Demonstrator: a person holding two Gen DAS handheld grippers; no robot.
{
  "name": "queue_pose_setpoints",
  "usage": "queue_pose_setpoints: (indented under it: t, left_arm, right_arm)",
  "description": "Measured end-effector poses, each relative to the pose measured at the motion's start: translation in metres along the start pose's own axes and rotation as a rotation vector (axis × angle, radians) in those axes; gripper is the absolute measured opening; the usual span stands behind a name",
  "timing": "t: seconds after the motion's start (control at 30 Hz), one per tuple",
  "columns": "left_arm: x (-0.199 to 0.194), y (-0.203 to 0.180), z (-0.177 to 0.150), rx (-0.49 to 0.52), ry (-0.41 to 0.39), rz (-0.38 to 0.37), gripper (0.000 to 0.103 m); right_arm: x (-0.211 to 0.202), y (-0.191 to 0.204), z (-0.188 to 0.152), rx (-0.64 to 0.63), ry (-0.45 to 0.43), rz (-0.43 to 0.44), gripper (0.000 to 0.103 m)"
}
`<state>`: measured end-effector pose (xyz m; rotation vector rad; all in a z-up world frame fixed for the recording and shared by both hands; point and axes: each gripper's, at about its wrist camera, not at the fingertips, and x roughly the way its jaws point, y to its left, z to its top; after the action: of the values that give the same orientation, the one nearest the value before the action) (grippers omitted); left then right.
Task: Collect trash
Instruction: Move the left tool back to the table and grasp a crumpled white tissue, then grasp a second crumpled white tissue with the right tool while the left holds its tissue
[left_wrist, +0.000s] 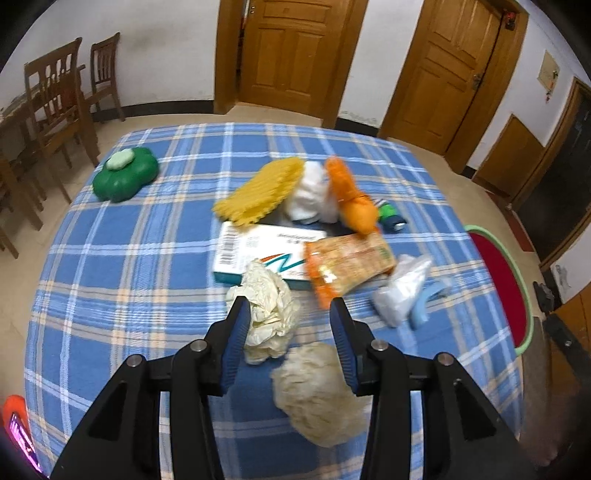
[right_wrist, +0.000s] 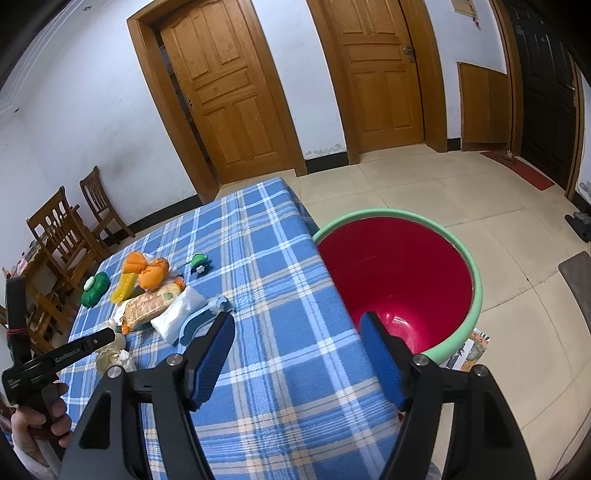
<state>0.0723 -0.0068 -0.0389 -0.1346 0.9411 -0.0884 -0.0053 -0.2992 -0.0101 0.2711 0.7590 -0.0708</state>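
My left gripper (left_wrist: 290, 308) is open above the blue plaid table (left_wrist: 129, 277). A crumpled cream paper ball (left_wrist: 271, 314) lies between its fingers, near the left one. A fuzzy beige wad (left_wrist: 321, 391) lies just below, by the right finger. Beyond are a white box (left_wrist: 258, 254), an orange snack wrapper (left_wrist: 347, 266) and a clear plastic bag (left_wrist: 400, 291). My right gripper (right_wrist: 297, 323) is open and empty over the table edge beside the red bin (right_wrist: 399, 280) with a green rim. The left gripper (right_wrist: 66, 354) shows in the right wrist view.
A green flower-shaped box (left_wrist: 125, 173), a yellow ridged toy (left_wrist: 262, 192), a white cloth (left_wrist: 310, 192), an orange plush (left_wrist: 351, 195) and a small green toy (left_wrist: 391, 216) lie further back. Wooden chairs (left_wrist: 59, 92) stand left. The bin (left_wrist: 506, 284) stands off the table's right edge.
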Motion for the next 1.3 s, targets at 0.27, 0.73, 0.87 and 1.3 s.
queue_pose_setpoints:
  t: [0.27,0.73,0.87,1.3]
  left_arm:
    - [0.014,0.033,-0.002,-0.094,0.020,0.026,0.045]
    - [-0.012,0.056,-0.008,-0.151,-0.049,-0.077,0.033]
    - [-0.029,0.067,-0.014,-0.160,-0.068,-0.040,0.033]
    - [-0.050,0.118,-0.038,-0.223,-0.101,0.019,0.033]
  right_arm:
    - [0.006,0.012,-0.002,-0.021,0.018,0.005,0.073]
    - [0.011,0.049,-0.011,-0.070,0.043,0.056,0.074]
    - [0.014,0.067,-0.018,-0.086,0.059,0.092,0.078]
    - [0.028,0.144,-0.046,-0.214,0.114,0.182,0.093]
